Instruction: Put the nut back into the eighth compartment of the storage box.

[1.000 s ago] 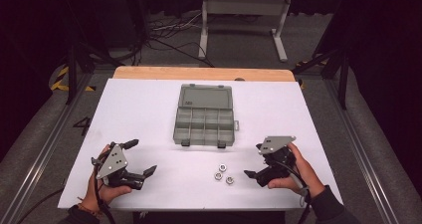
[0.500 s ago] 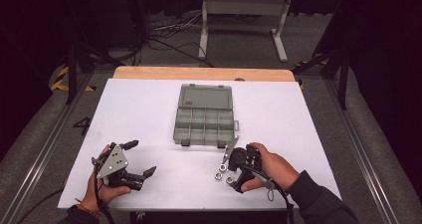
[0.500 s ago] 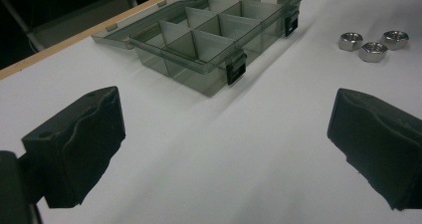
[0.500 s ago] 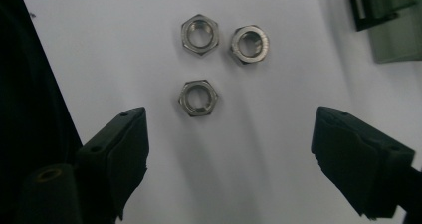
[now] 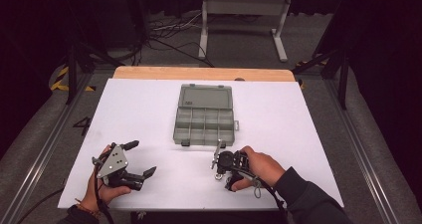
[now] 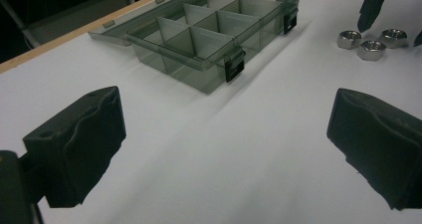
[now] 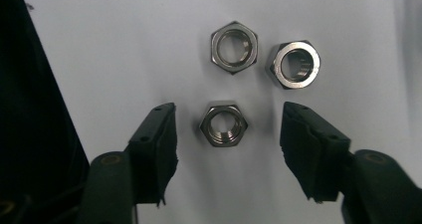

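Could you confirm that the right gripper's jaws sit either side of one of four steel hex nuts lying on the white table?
Not quite: the right gripper view shows three steel hex nuts, not four. The right gripper does straddle one nut on the white table.

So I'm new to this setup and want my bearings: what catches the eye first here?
First, three steel hex nuts lying on the white table, with the right gripper poised over the nearest nut, its jaws just closing on either side but not yet touching it. Beyond them, an open grey compartment box sits mid-table, while the left gripper waits open at the near left.
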The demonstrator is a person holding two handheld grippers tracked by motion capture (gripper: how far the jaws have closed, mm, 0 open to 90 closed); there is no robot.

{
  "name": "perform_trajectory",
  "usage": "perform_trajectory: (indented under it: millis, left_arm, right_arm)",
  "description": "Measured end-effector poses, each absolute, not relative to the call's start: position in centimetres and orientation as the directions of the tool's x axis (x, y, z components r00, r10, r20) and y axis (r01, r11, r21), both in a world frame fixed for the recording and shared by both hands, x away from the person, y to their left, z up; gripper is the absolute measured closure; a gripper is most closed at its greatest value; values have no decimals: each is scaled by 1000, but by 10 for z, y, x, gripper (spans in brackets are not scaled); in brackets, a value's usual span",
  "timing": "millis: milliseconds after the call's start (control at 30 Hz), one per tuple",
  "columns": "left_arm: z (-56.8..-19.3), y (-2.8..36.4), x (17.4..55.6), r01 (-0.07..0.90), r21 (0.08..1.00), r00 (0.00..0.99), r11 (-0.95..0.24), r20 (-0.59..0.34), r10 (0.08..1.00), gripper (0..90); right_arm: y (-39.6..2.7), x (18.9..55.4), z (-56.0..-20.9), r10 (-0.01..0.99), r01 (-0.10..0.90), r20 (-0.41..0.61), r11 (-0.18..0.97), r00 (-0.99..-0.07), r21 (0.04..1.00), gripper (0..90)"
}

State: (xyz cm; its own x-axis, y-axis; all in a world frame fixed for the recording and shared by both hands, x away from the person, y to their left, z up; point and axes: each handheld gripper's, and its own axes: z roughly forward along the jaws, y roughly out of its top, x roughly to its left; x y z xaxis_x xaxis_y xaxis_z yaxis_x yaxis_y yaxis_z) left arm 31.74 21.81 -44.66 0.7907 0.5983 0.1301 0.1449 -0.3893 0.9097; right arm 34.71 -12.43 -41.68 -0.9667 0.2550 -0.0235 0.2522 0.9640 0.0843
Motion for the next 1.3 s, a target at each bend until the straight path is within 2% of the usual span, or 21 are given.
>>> perform_trajectory:
  millis: [167,300,333,733,1300]
  left_arm:
    - [-447,218,318,150,907,795,-394,127,594,27]
    - [-448,218,318,152,905,794,-396,127,595,27]
    - [-448,218,318,153,906,794,-396,126,595,27]
    - [-448,218,319,159,906,795,-393,119,595,28]
    - [-448,219,319,157,910,794,-385,115,597,28]
  right_arm:
    - [-125,351,-422,261,260,-5,963,-965,75,578]
    - [-126,353,-421,259,258,-3,963,-966,73,624]
    - [-126,352,-421,250,248,-13,965,-968,83,676]
    - [-131,347,-419,220,215,-32,971,-975,104,705]
    - [-143,356,-381,250,229,-81,952,-965,204,705]
